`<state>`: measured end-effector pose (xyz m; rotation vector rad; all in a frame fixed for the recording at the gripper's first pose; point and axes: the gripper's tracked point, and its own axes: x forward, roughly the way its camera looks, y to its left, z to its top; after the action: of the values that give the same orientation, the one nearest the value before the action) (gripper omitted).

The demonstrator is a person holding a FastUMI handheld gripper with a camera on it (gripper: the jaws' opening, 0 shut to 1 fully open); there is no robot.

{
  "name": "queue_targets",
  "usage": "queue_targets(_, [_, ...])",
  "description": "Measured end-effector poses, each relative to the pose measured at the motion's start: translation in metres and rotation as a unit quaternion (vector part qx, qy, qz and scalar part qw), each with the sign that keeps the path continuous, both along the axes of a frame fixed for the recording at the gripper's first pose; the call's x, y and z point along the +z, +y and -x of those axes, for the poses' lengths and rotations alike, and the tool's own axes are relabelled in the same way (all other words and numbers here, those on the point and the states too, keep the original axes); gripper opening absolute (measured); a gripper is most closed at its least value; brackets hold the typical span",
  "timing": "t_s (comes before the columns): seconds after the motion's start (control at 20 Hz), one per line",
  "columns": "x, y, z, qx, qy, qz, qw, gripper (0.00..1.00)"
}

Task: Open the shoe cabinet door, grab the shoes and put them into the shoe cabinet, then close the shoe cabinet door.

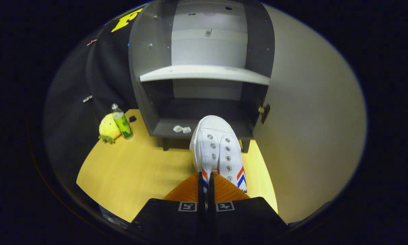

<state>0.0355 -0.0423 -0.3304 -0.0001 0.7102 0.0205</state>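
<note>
A white canvas shoe with red and blue stripes hangs from my gripper, whose two fingers are pressed together on the edge of its opening. Its toe points at the lower compartment of the dark grey shoe cabinet just ahead. The cabinet stands open, with a pale shelf across its middle. Its door is swung wide to the right of the shoe.
The cabinet stands on short legs on a yellow wooden floor. Left of it sit a yellow plush toy and a green-labelled bottle. Two small pale pieces lie on the front lip of the cabinet's bottom board.
</note>
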Motion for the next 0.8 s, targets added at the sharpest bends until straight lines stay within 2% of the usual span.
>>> queue_targets(0.45, [0.134,0.020,-0.064,0.011,-0.111,0.015,0.994,0.05])
queue_targets(0.8, [0.205,0.029,-0.154,0.015,-0.178,0.014,0.984,0.05])
